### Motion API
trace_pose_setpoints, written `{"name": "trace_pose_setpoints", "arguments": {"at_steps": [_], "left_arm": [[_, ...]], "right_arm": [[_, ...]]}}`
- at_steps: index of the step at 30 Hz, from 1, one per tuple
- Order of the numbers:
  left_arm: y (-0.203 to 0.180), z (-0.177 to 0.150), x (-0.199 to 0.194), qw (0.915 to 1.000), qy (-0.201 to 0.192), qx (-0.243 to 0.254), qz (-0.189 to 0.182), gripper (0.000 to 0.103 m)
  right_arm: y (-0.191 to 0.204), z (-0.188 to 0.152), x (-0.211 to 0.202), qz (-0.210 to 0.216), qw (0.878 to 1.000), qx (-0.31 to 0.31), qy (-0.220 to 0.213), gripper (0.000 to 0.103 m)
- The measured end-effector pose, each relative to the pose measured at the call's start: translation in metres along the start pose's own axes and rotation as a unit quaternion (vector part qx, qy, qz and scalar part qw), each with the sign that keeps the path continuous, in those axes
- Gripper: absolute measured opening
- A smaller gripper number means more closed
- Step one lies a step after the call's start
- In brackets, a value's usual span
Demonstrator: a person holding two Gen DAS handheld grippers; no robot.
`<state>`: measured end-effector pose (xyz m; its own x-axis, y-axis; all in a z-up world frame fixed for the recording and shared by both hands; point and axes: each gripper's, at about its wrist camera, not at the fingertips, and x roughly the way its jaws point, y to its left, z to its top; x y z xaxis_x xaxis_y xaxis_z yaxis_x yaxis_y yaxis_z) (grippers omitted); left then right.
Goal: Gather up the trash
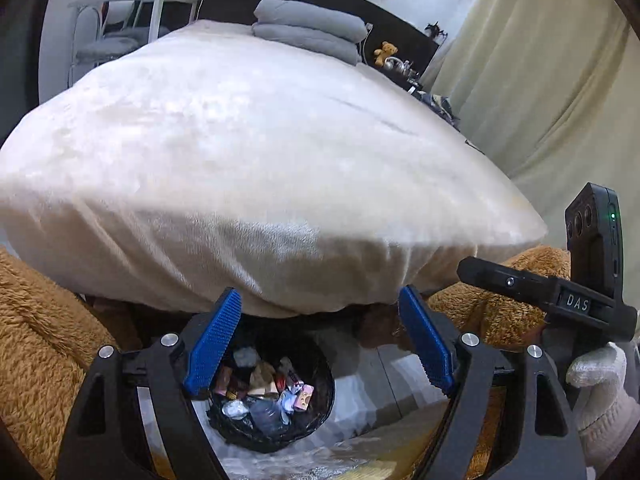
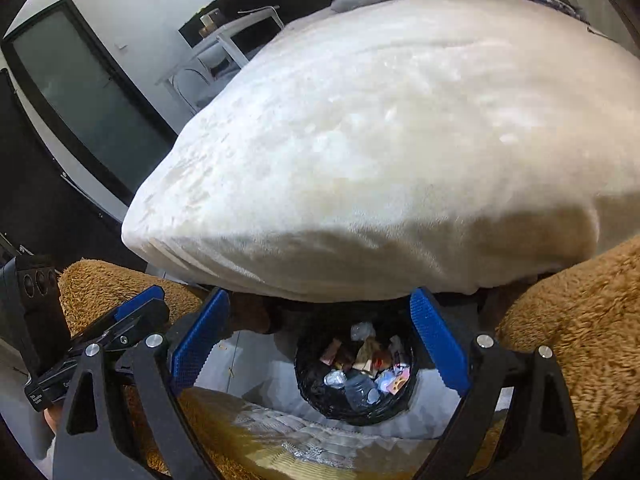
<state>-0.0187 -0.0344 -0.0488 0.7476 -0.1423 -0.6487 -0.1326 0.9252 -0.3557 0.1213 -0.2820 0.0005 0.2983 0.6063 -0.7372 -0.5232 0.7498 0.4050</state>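
Observation:
A round bin lined with a black bag [image 1: 316, 412] stands on the floor at the foot of the bed, filled with trash [image 1: 264, 388]: wrappers, crumpled plastic and paper. My left gripper [image 1: 320, 344] hangs above it, blue pads wide apart, nothing between them. The right wrist view shows the same bin [image 2: 308, 376] and its trash [image 2: 366, 372] below my right gripper [image 2: 320, 344], also open and empty. The other gripper [image 1: 560, 296] shows at the right edge of the left view, held by a white-gloved hand [image 1: 600, 384]. In the right view the left gripper [image 2: 120, 320] appears at the left.
A bed with a cream blanket [image 1: 256, 160] fills the space ahead, grey pillows [image 1: 308, 28] at its far end. Brown fuzzy fabric [image 1: 44, 344] lies on both sides of the bin. A white table and chair [image 1: 132, 20] stand back left, curtains [image 1: 540, 80] to the right.

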Motion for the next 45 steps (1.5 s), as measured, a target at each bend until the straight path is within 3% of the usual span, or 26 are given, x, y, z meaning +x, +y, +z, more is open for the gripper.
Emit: {"name": "trace_pose_setpoints", "arguments": {"at_steps": [6,13,20,25,27,38,41,45], "left_arm": [[-0.017,0.011,-0.022,0.9987,-0.038,0.034,-0.002,0.08],[-0.027,0.046,-0.05,0.9919,-0.087,0.09,0.02,0.08],[-0.01,0.084,-0.051,0.9896,-0.104,0.092,0.04,0.08],[-0.001,0.107,-0.046,0.9884,-0.105,0.092,0.059,0.08],[0.002,0.117,-0.042,0.9898,-0.099,0.092,0.044,0.08],[0.008,0.163,-0.01,0.987,-0.09,0.126,0.043,0.08],[0.011,0.176,0.001,0.9865,-0.091,0.129,0.044,0.08],[0.015,0.188,0.015,0.9849,-0.097,0.137,0.044,0.095]], "right_arm": [[0.011,0.02,-0.042,-0.013,0.997,-0.047,-0.063,0.092],[0.027,0.05,-0.076,-0.03,0.987,-0.101,-0.124,0.092],[0.035,0.082,-0.093,-0.042,0.974,-0.142,-0.17,0.092],[0.029,0.105,-0.085,-0.054,0.971,-0.149,-0.179,0.092],[0.025,0.114,-0.076,-0.061,0.971,-0.15,-0.175,0.092],[0.005,0.162,-0.032,-0.078,0.97,-0.151,-0.173,0.092],[0.002,0.175,-0.022,-0.066,0.97,-0.15,-0.179,0.098],[0.0,0.191,-0.005,-0.07,0.969,-0.157,-0.178,0.098]]}}
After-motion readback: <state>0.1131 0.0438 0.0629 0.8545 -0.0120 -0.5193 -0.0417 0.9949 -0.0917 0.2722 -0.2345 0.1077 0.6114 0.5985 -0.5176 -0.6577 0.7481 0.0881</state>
